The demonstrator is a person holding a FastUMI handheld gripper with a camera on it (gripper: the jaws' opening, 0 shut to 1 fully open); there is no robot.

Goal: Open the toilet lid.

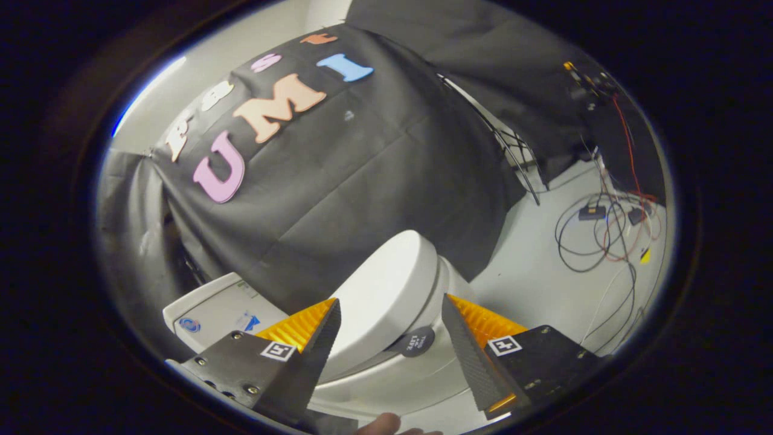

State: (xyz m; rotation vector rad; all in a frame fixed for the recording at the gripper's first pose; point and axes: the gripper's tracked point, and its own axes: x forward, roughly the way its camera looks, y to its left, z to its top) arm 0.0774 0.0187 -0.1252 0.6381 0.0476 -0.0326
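Observation:
The white toilet lid (386,284) lies down over the seat, seen at a tilt just ahead of my fingers. A thin dark gap shows under its near edge, next to a round dark sticker (416,342) on the seat rim (386,377). My gripper (390,298) is open, its two black-and-orange fingers (320,338) spread to either side of the lid's near end without touching it. Nothing is held between them. The white tank (211,314) with small blue stickers stands behind the left finger.
Black cloth (362,181) hangs close behind the toilet. To the right, on the white floor (531,278), lie loose black and red cables (604,235) and small boxes. Thin black stand legs (519,157) lean by the cloth. A person's fingertip (383,423) shows below the fingers.

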